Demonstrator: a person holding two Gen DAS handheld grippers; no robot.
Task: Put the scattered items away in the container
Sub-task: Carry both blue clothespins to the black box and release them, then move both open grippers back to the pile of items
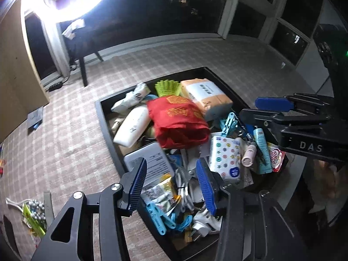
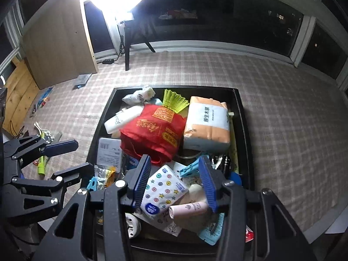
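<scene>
A black tray [image 1: 104, 117] [image 2: 243, 130] on the checked carpet is heaped with small items. On top lies a red bag [image 1: 178, 121] [image 2: 152, 130], beside a white bottle [image 1: 132, 126] [image 2: 121, 119] and an orange-and-white tissue pack [image 1: 206, 95] [image 2: 206, 124]. My left gripper [image 1: 171, 169] [image 2: 83, 154] hovers open over the tray's near left part with nothing between its blue pads. My right gripper [image 2: 174, 163] [image 1: 249, 108] hangs open above a dotted tissue pack [image 2: 165, 187] [image 1: 226, 158] and a pink tube [image 2: 188, 209], touching neither.
Loose on the carpet to the left lie a bag of silver beads [image 1: 34, 213] [image 2: 47, 136], a yellow-green item [image 2: 41, 165] and a small blue box [image 2: 81, 79]. A wooden cabinet [image 2: 58, 43], a dark table's leg [image 2: 127, 50] and a bright ring light stand behind.
</scene>
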